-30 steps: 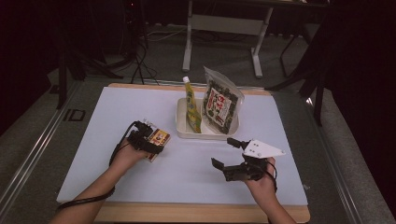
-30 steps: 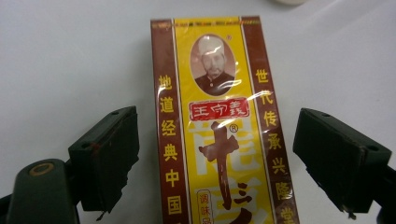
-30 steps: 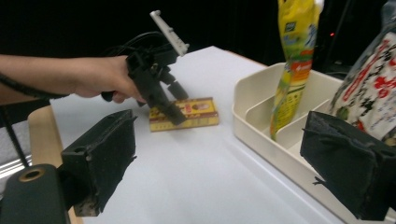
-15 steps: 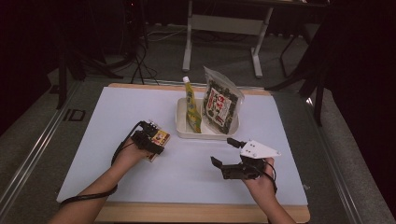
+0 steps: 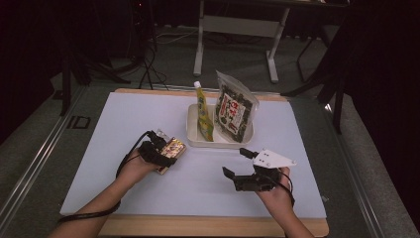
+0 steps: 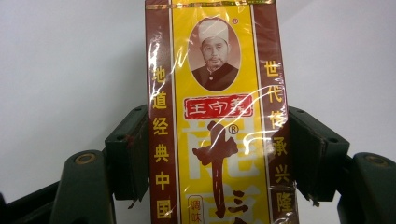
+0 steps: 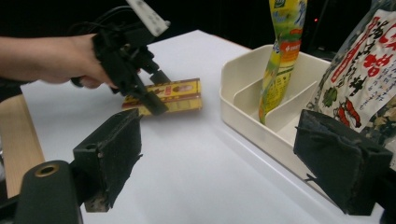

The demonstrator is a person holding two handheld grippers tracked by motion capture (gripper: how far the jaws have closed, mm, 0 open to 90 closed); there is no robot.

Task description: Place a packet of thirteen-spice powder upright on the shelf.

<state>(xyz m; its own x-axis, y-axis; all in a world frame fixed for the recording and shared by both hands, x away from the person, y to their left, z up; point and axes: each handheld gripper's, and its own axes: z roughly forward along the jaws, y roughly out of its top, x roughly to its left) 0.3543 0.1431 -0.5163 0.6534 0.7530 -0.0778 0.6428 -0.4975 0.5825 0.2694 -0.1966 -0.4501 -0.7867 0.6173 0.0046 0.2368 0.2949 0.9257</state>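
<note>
Spice box [image 6: 217,116] clamped btwn left tool's [image 5: 161,151] jaws; right tool [image 5: 238,164] empty.

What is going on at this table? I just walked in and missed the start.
A person works with a handheld gripper in each hand. The left gripper has its jaws shut on a yellow and brown seasoning box, held low over the white table. The right gripper is open and holds nothing. Beyond them, a cream divided tray holds a yellow squeeze pouch and a dried seaweed bag.
</note>
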